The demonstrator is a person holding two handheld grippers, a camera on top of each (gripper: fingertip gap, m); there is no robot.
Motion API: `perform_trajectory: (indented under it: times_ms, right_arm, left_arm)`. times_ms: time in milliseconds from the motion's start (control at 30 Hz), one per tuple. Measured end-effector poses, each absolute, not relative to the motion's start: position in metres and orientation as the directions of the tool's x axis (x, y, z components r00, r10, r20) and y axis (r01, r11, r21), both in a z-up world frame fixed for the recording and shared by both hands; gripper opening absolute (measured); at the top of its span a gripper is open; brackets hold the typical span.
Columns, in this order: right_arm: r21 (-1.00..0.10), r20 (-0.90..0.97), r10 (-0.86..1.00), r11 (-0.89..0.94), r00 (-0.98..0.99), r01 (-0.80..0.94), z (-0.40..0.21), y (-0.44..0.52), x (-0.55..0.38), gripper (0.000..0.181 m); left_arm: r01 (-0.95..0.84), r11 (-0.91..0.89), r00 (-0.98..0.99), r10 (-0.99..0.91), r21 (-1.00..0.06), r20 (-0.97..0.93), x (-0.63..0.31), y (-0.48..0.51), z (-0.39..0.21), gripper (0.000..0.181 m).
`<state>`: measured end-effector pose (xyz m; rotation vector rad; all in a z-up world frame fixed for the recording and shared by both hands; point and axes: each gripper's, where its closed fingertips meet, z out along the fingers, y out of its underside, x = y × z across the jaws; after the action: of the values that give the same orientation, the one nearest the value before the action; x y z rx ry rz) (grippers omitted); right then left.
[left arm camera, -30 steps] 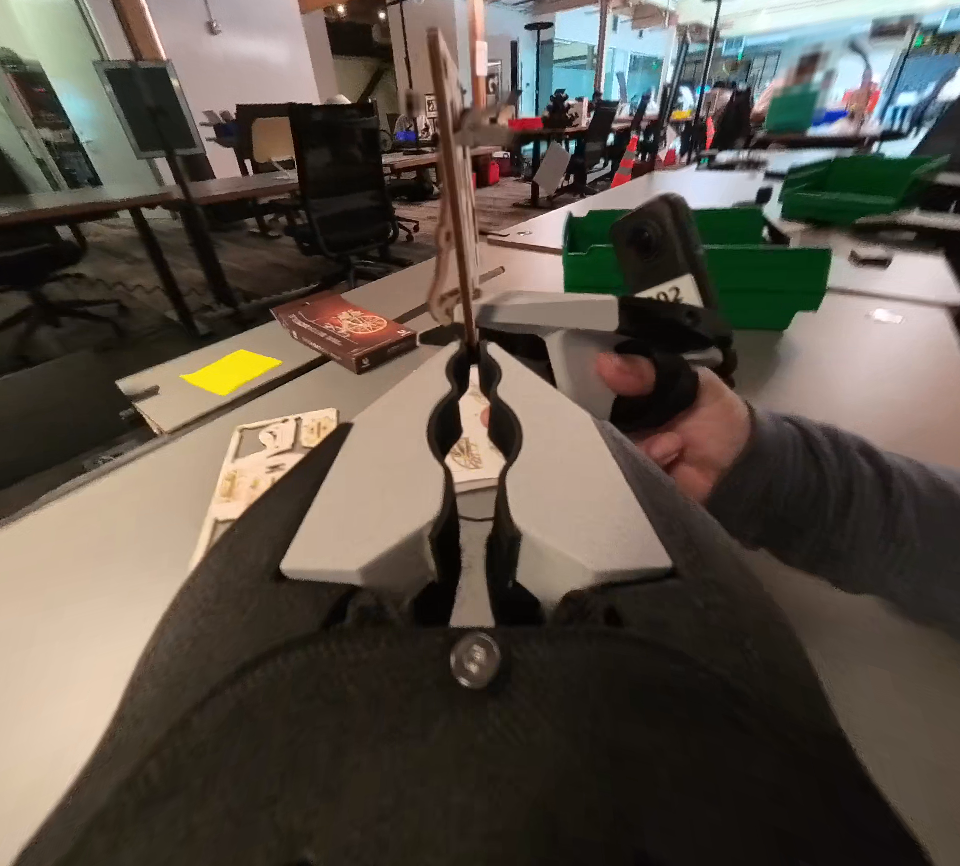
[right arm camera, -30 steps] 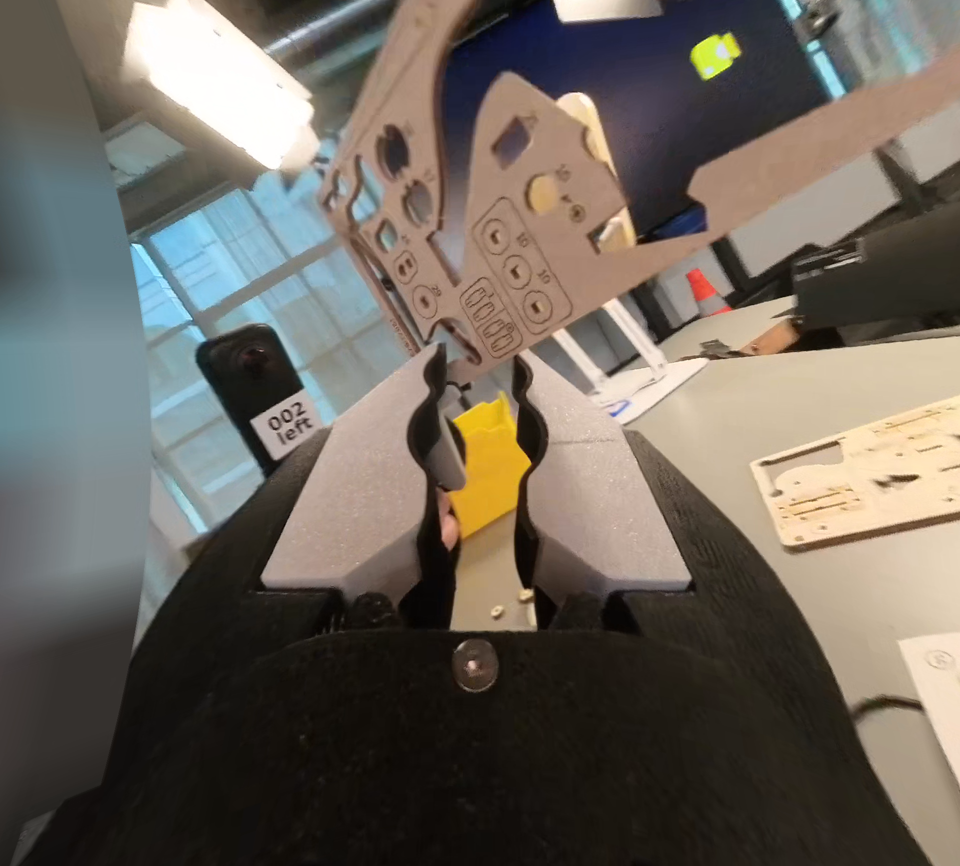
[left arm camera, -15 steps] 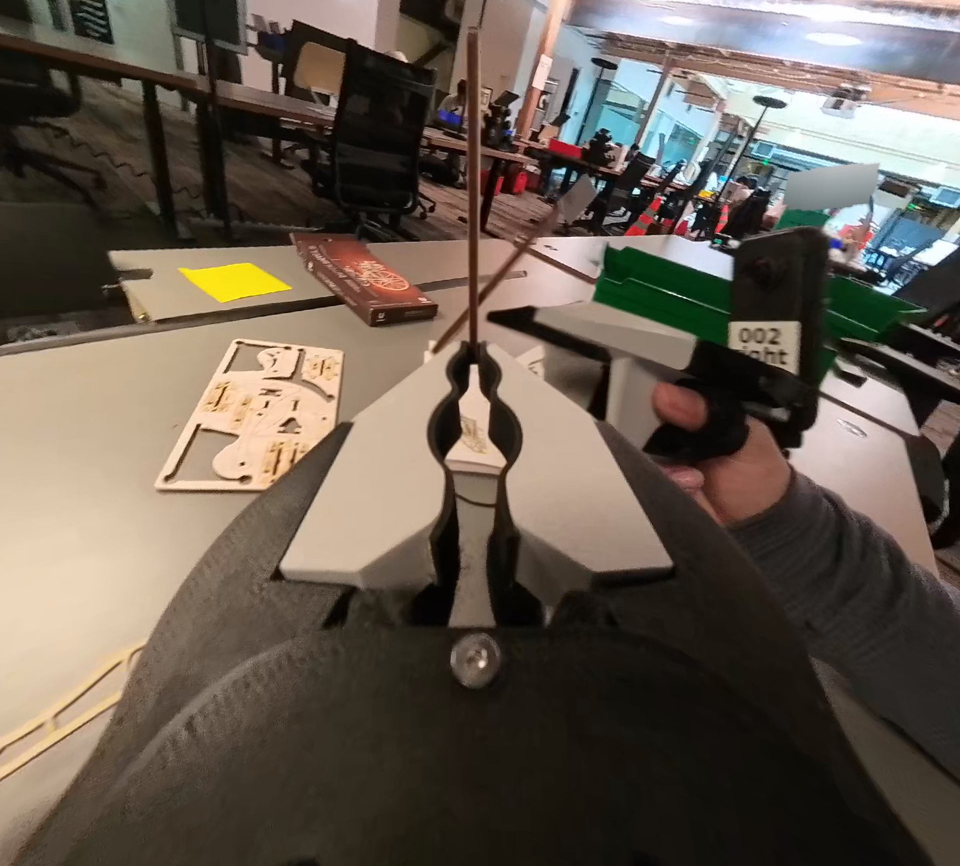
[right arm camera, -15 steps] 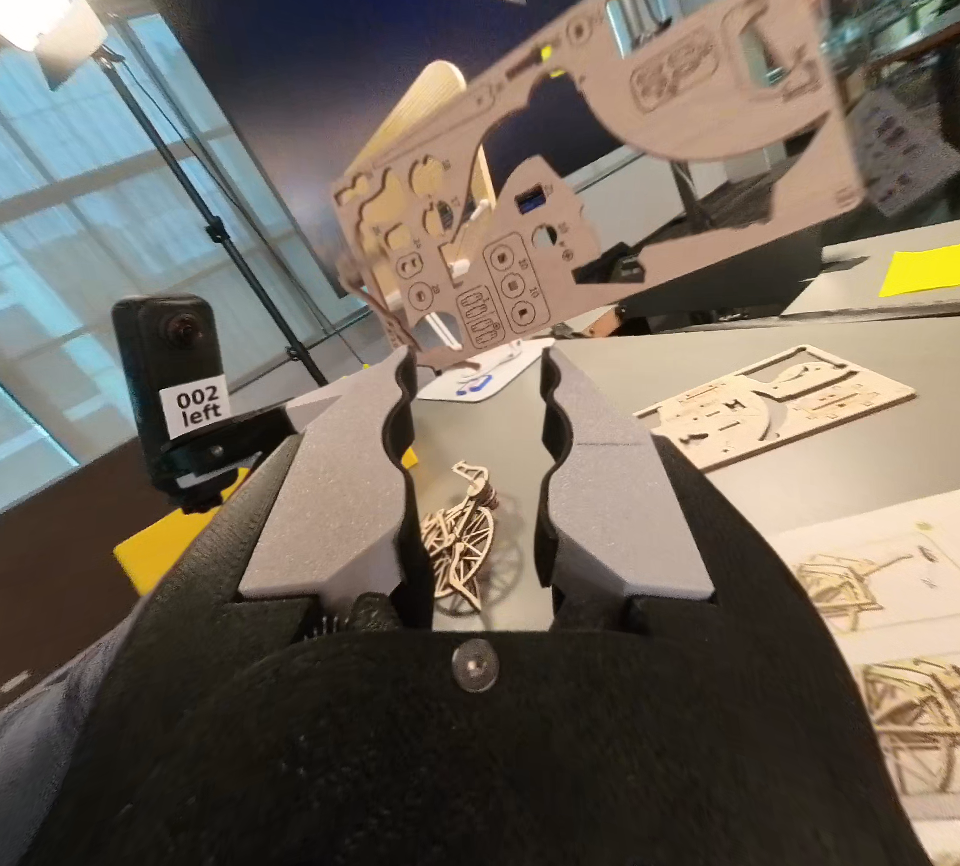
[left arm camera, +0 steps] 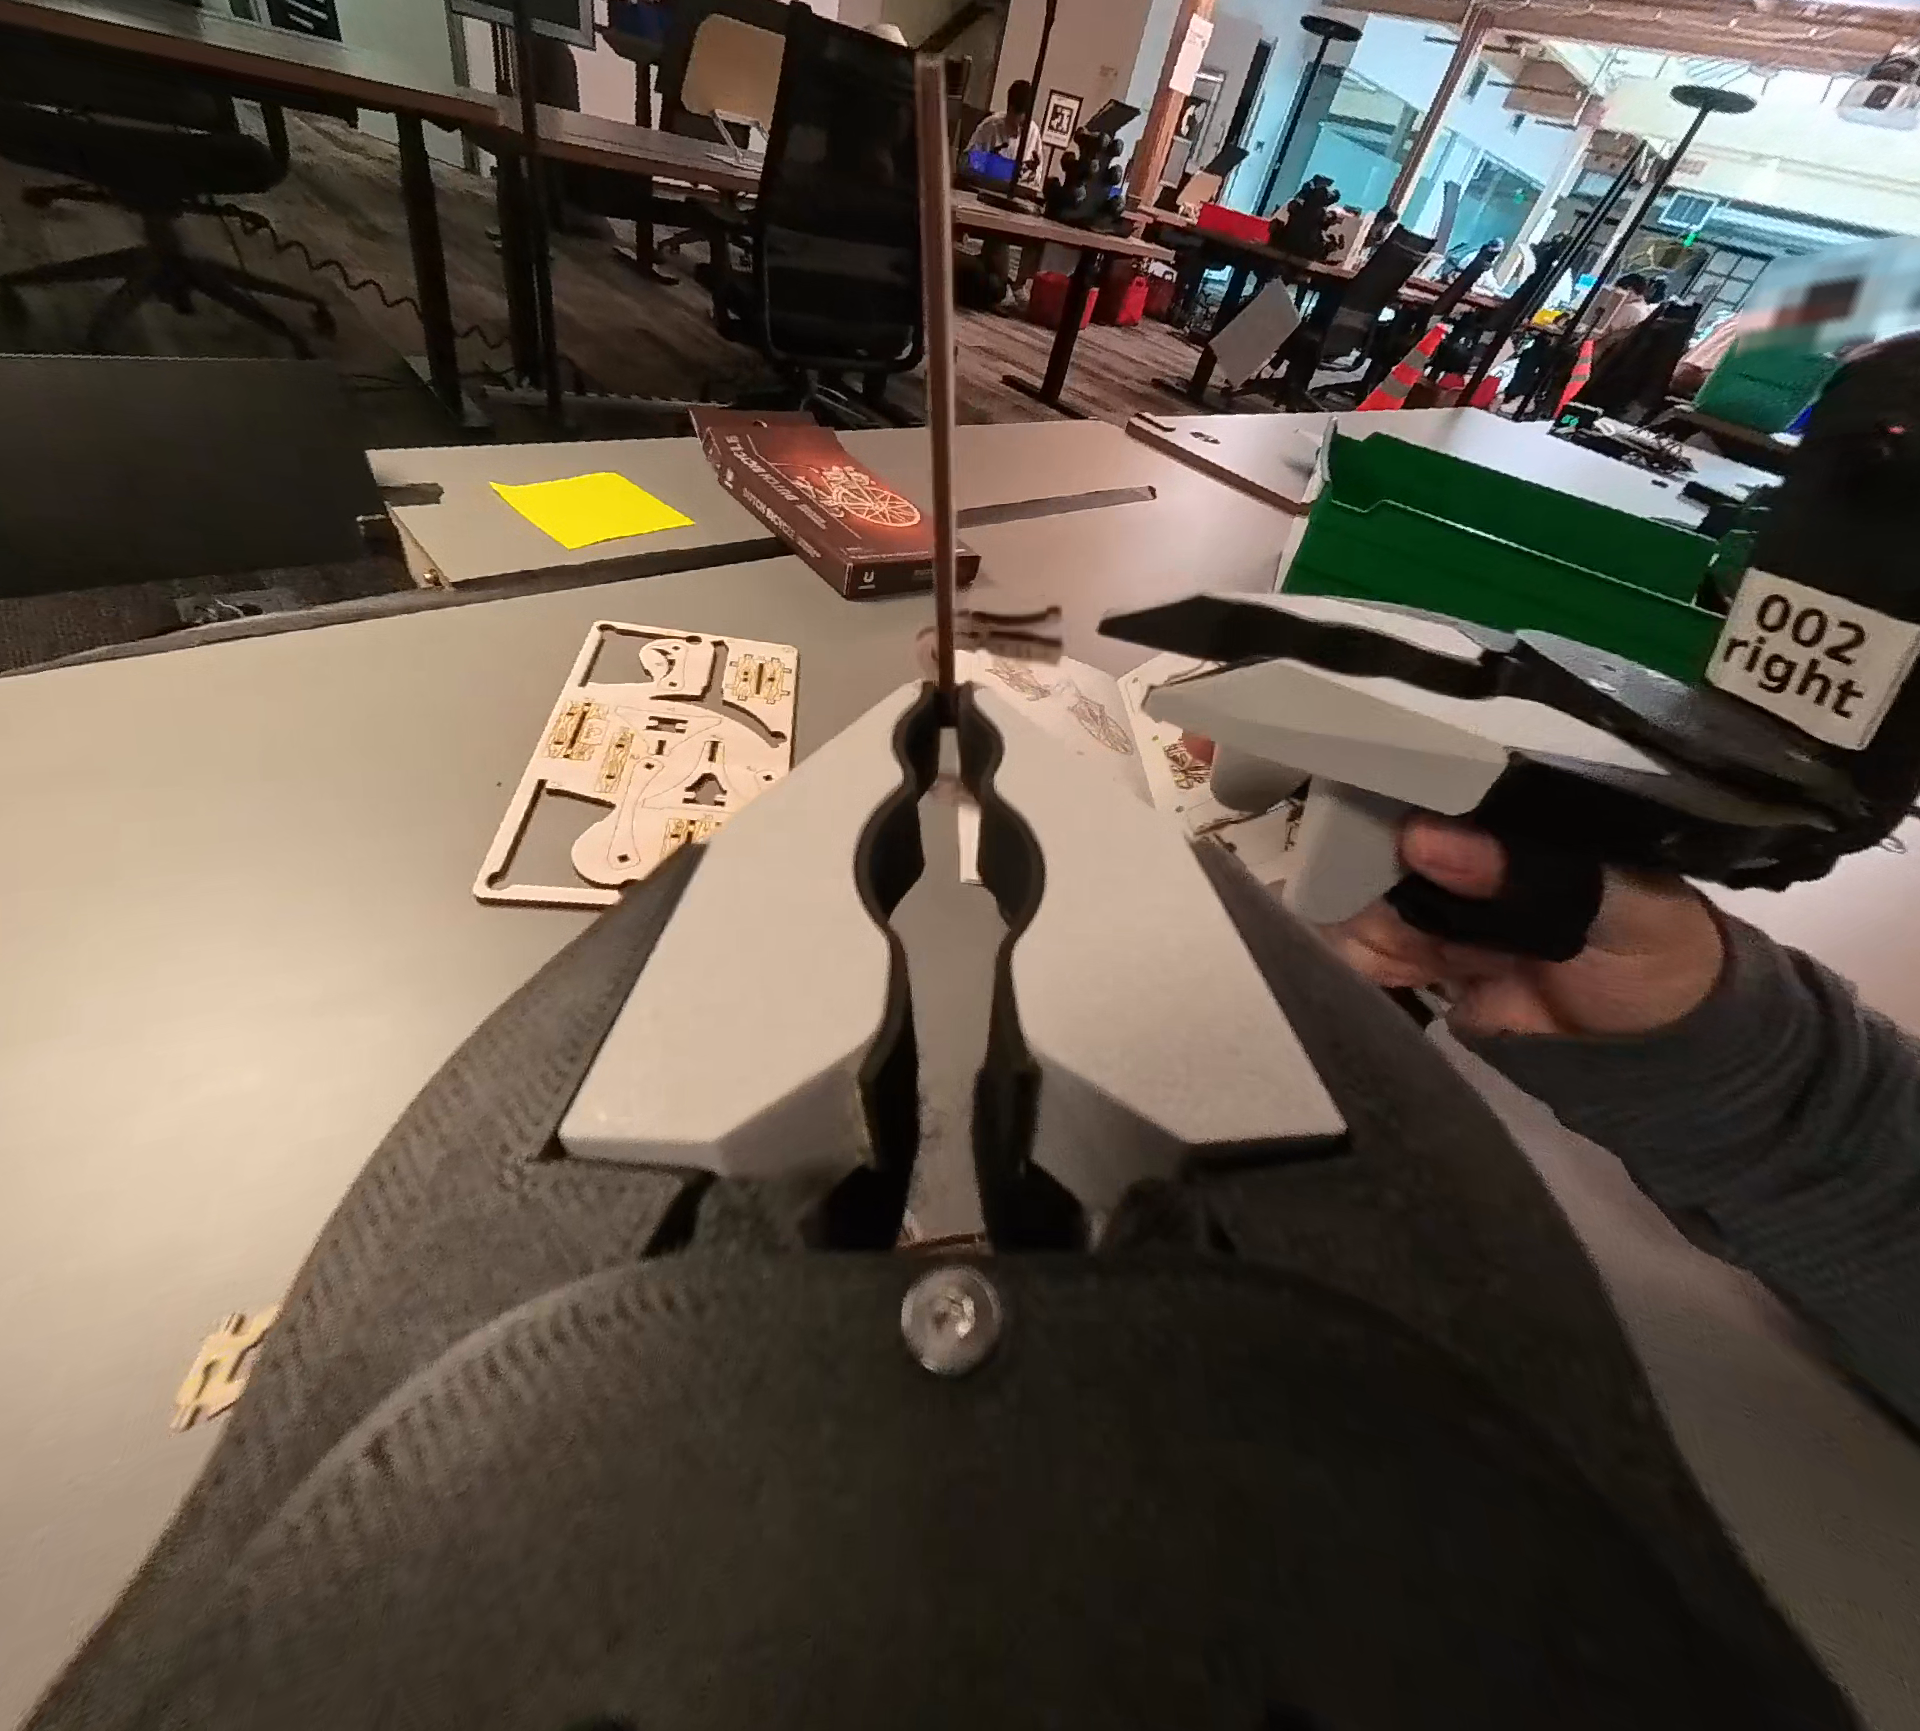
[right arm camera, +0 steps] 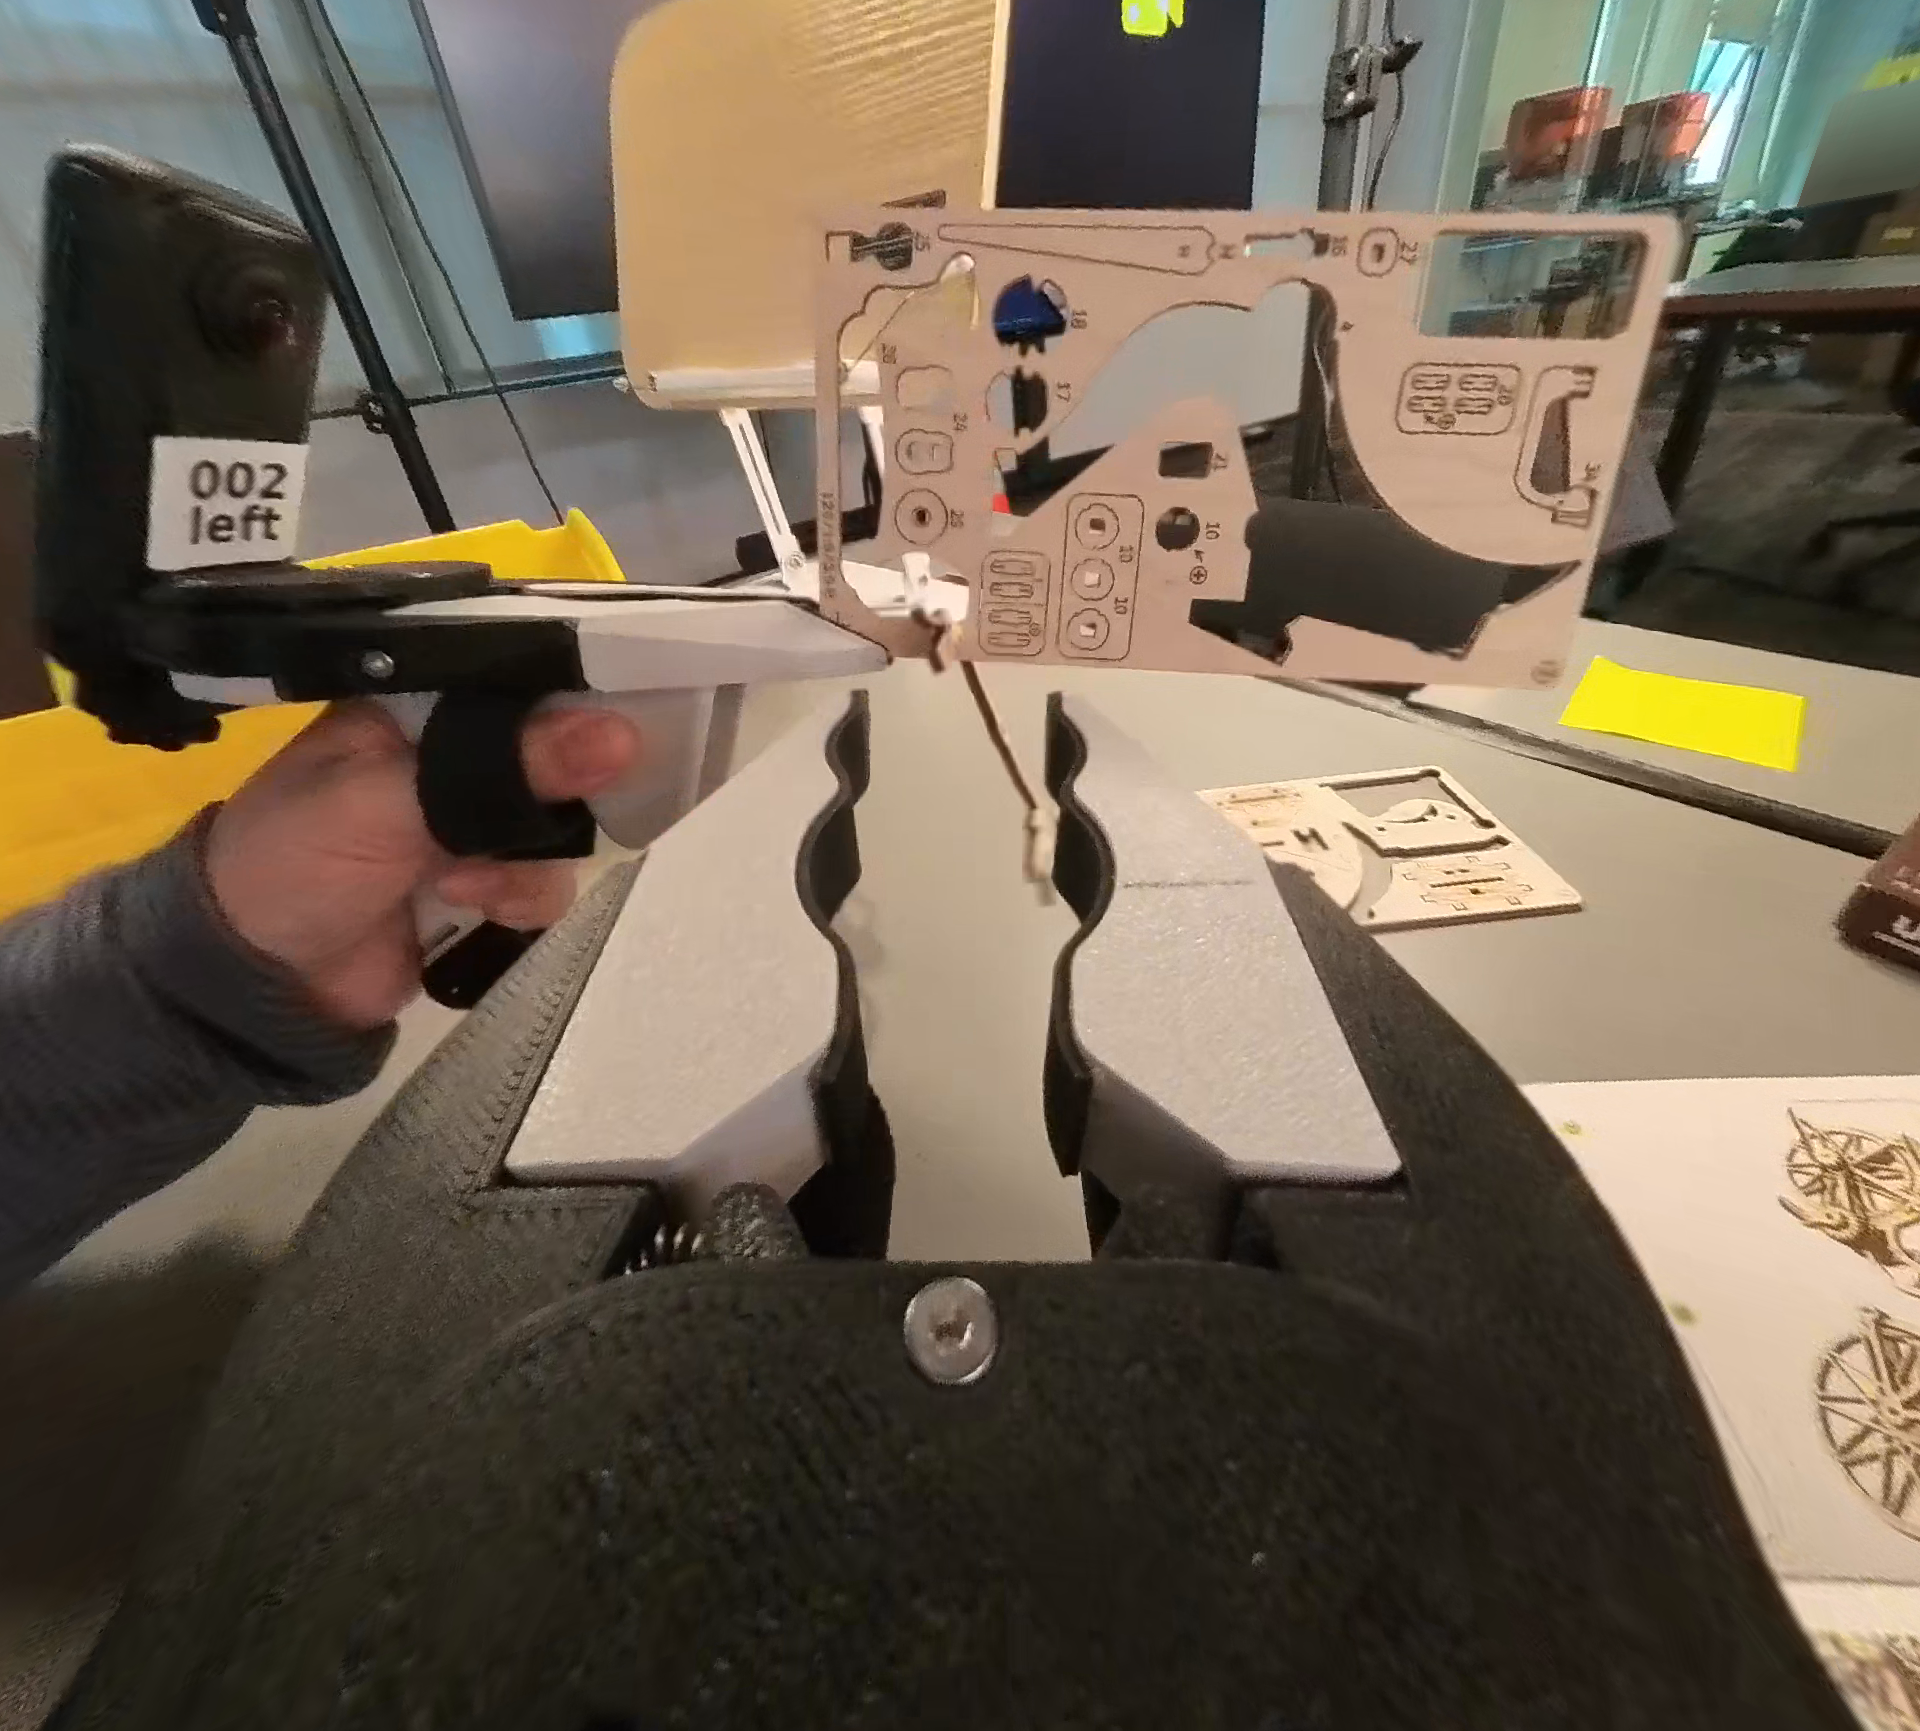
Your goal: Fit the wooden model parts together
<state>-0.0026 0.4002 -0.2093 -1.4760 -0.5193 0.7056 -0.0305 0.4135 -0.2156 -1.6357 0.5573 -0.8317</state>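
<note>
We clamp the left gripper (left arm camera: 943, 725) on the wooden sheet (right arm camera: 1247, 455); our right gripper (right arm camera: 951, 808), jaws apart, holds nothing, and no parts look joined yet.

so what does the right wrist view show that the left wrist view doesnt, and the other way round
Only the right wrist view shows the flat face of the held wooden sheet with its cut-outs, a small piece on a thin strip hanging below it, and a yellow bin. Only the left wrist view shows the green bin and a small loose wooden piece. Both show the left gripper shut on the sheet's corner, the right gripper open, the flat parts sheet and the yellow note.
</note>
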Motion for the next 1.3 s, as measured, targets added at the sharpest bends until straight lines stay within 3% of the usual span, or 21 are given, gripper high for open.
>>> perform_trajectory:
  times_ms: [167, 400, 600, 867, 1000, 1167, 1300]
  right_arm:
    - [-0.995, -0.064, 0.716, 0.009, 0.695, -0.101, -0.206, 0.396, -0.006, 0.021]
    - [-0.997, 0.073, 0.669, 0.064, 0.74, 0.04, -0.213, 0.398, -0.009, 0.015]
    - [-0.997, 0.076, 0.655, 0.067, 0.752, 0.043, -0.214, 0.4, -0.007, 0.0]
    - [-0.995, 0.093, 0.633, 0.093, 0.769, 0.044, -0.209, 0.4, -0.001, 0.0]
    - [-0.999, 0.045, 0.669, 0.018, 0.742, 0.044, -0.217, 0.401, -0.003, 0.023]
    - [-0.998, 0.059, 0.65, 0.029, 0.758, 0.053, -0.22, 0.403, -0.002, 0.0]
    - [-0.992, 0.125, 0.62, 0.091, 0.774, 0.088, -0.212, 0.401, 0.0, 0.0]
  left_arm:
    - [0.104, -0.266, 0.605, -0.748, -0.958, 0.273, -0.028, 0.412, -0.217, 0.002]
    - [0.084, -0.279, 0.576, -0.769, -0.957, 0.275, -0.02, 0.407, -0.219, 0.002]
    - [0.043, -0.274, 0.57, -0.783, -0.961, 0.248, -0.015, 0.404, -0.223, 0.002]
    - [0.0, -0.267, 0.576, -0.788, -0.964, 0.218, -0.011, 0.403, -0.228, 0.001]
    - [0.031, -0.266, 0.584, -0.777, -0.963, 0.234, -0.016, 0.405, -0.225, 0.002]
    - [0.011, -0.272, 0.57, -0.789, -0.962, 0.23, -0.011, 0.403, -0.227, 0.002]
    - [-0.037, -0.254, 0.565, -0.803, -0.967, 0.189, -0.007, 0.4, -0.23, 0.001]
